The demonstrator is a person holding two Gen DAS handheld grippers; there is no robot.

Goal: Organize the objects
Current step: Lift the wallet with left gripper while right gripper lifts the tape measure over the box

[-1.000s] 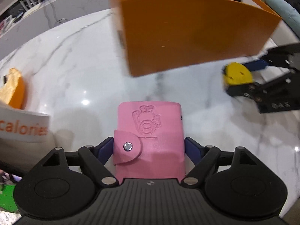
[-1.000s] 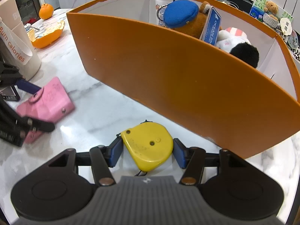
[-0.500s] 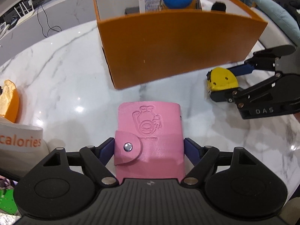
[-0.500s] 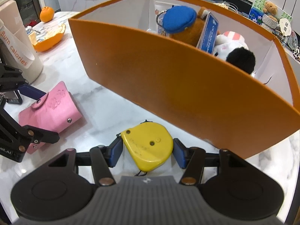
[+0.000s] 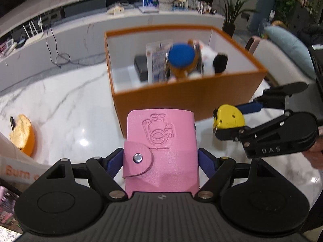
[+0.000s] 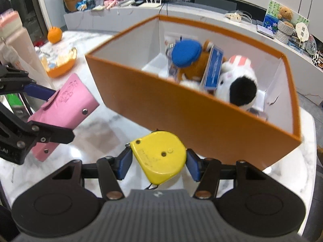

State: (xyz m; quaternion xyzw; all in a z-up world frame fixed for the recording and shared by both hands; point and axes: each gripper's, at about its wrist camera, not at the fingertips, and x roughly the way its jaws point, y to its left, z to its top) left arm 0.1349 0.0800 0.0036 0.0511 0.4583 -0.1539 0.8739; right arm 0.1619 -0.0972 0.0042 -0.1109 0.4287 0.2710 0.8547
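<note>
I have the left gripper [image 5: 160, 161] pinching a pink wallet [image 5: 161, 147], one blue pad against each side edge, snap flap facing the camera. The wallet is clear of the marble table [image 5: 66, 100], just short of the orange box [image 5: 189, 100]. My right gripper [image 6: 158, 162] pinches a yellow tape measure [image 6: 159, 155] between its pads, also clear of the table, beside the box's near wall. The box holds plush toys [image 6: 236, 82] and a blue booklet [image 6: 214, 68].
</note>
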